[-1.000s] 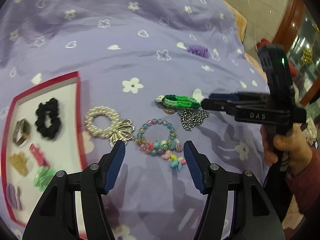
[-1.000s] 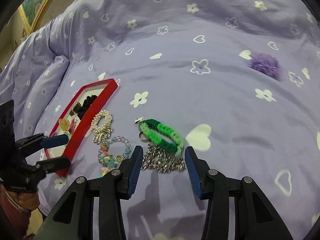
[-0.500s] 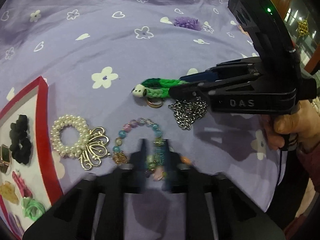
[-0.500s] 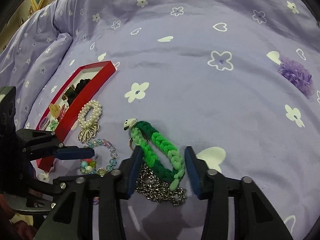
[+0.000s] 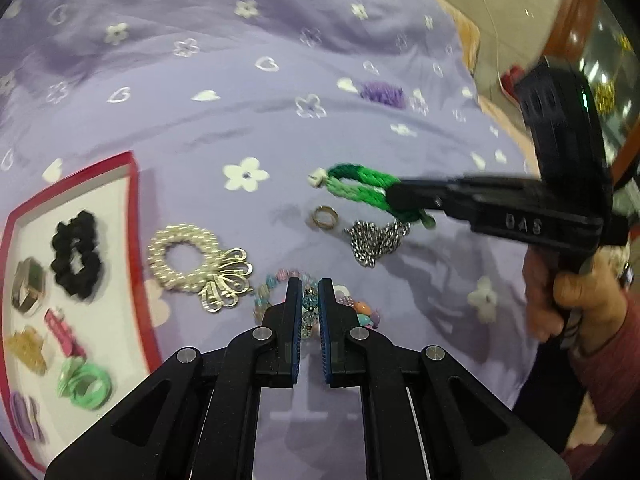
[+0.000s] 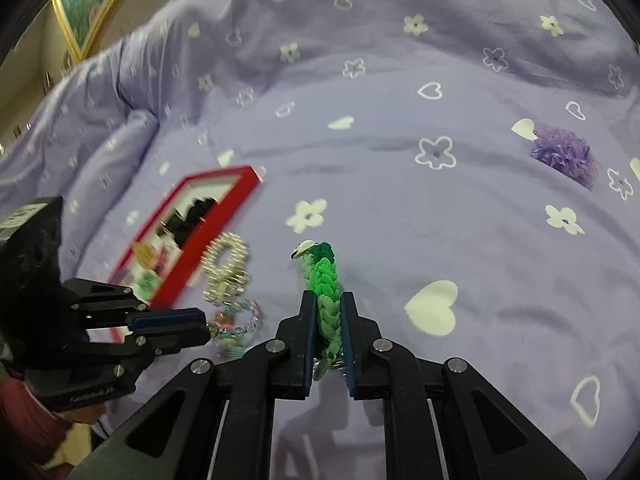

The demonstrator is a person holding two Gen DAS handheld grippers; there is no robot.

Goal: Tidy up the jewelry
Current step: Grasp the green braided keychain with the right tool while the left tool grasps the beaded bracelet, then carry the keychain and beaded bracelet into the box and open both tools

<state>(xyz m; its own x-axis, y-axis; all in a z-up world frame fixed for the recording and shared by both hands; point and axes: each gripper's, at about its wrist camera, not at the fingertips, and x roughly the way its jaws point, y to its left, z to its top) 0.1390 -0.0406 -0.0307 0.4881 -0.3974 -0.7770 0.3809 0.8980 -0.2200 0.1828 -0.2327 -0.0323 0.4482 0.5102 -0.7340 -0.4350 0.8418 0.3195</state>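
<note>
Green braided bracelet [image 6: 325,300], light-to-dark plaits with a white end bead, is pinched in the right gripper [image 6: 326,336], whose jaws have just been closing onto it. Pastel beaded bracelet [image 5: 310,306] is clamped in the left gripper [image 5: 310,312], open a second ago. Adjacent on the purple quilt [image 5: 240,120]: pearl bracelet [image 5: 188,258], ring [image 5: 324,217], steel chain [image 5: 374,240], possibly touching the braid. Red tray [image 5: 134,240] to the left holds a black scrunchie [image 5: 76,258].
</note>
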